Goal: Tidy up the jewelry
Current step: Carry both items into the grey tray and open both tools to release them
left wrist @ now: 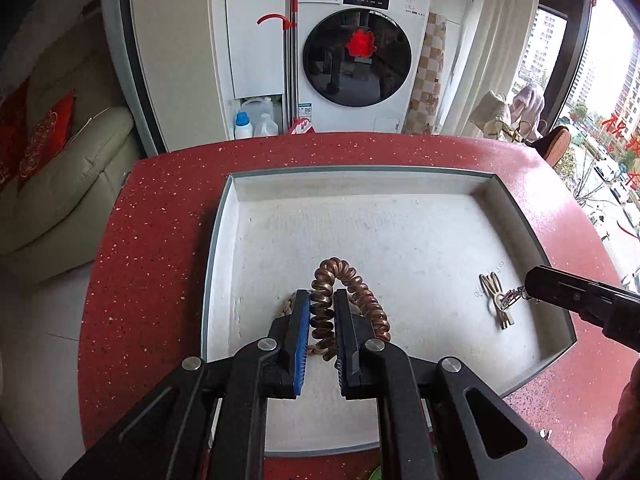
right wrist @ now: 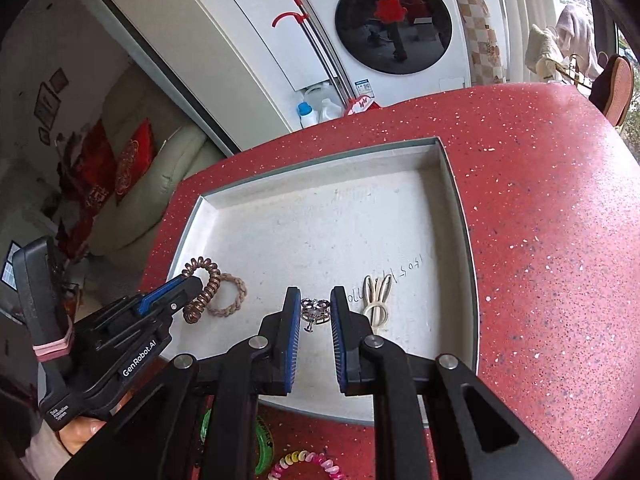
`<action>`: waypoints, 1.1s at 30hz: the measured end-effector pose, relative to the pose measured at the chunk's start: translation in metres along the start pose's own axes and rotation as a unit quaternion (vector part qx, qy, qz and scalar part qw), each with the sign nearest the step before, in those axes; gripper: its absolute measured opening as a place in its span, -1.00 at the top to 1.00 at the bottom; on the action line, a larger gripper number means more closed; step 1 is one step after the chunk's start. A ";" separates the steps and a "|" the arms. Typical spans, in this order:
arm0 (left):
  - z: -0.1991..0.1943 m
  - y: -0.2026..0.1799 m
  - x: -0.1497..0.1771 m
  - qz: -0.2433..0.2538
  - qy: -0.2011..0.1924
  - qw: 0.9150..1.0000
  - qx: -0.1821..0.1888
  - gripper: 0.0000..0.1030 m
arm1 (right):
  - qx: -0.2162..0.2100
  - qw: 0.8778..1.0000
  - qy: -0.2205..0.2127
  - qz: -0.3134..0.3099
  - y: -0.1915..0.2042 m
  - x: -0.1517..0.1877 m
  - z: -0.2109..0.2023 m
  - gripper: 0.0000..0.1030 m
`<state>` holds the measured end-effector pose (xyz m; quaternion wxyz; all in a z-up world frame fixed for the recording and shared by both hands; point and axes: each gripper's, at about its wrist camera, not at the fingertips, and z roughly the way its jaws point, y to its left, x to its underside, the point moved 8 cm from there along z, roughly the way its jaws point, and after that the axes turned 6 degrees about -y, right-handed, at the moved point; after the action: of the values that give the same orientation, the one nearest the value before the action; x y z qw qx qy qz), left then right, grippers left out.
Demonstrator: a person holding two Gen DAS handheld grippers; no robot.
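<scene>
A white tray [left wrist: 256,184] sits on the red table. My left gripper [left wrist: 322,296] is shut on a copper spiral hair tie [left wrist: 352,280], held upright over the tray floor; it also shows in the right wrist view [right wrist: 206,288]. A beige braided hair tie [right wrist: 234,294] lies in the tray beside it. My right gripper [right wrist: 315,300] is shut on a small silver brooch [right wrist: 314,310] just above the tray; in the left wrist view the brooch [left wrist: 510,296] hangs from its tip. A cream rabbit-ear hair clip [right wrist: 376,296] lies in the tray to the right.
The red speckled table [right wrist: 540,220] surrounds the tray. At its near edge lie a pink-and-yellow spiral hair tie [right wrist: 308,464] and a green band [right wrist: 264,448]. A washing machine [left wrist: 360,52] and a sofa [left wrist: 60,184] stand beyond the table.
</scene>
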<state>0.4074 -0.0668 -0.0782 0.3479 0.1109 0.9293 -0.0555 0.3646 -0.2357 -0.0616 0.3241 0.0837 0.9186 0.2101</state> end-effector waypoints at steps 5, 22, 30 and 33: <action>0.014 -0.002 0.013 0.015 0.009 1.000 -0.018 0.41 | 0.017 1.000 0.014 0.000 -0.011 0.010 0.020 0.68; 0.008 -0.003 0.012 0.021 -0.009 0.999 -0.038 0.41 | -0.006 1.000 -0.026 0.016 -0.007 0.005 -0.010 -0.02; 0.005 0.000 0.009 0.004 -0.007 1.000 -0.028 0.38 | -0.013 0.999 -0.037 0.021 -0.001 0.009 -0.025 -0.05; -0.002 0.003 0.008 -0.002 -0.021 0.999 -0.033 -1.00 | -0.013 0.999 -0.041 0.024 -0.004 0.010 -0.030 -0.05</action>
<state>0.4011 -0.0626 -0.0818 0.3703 0.0959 0.9235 -0.0281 0.3376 -0.2465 -0.0482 0.3573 0.1100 0.8995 0.2260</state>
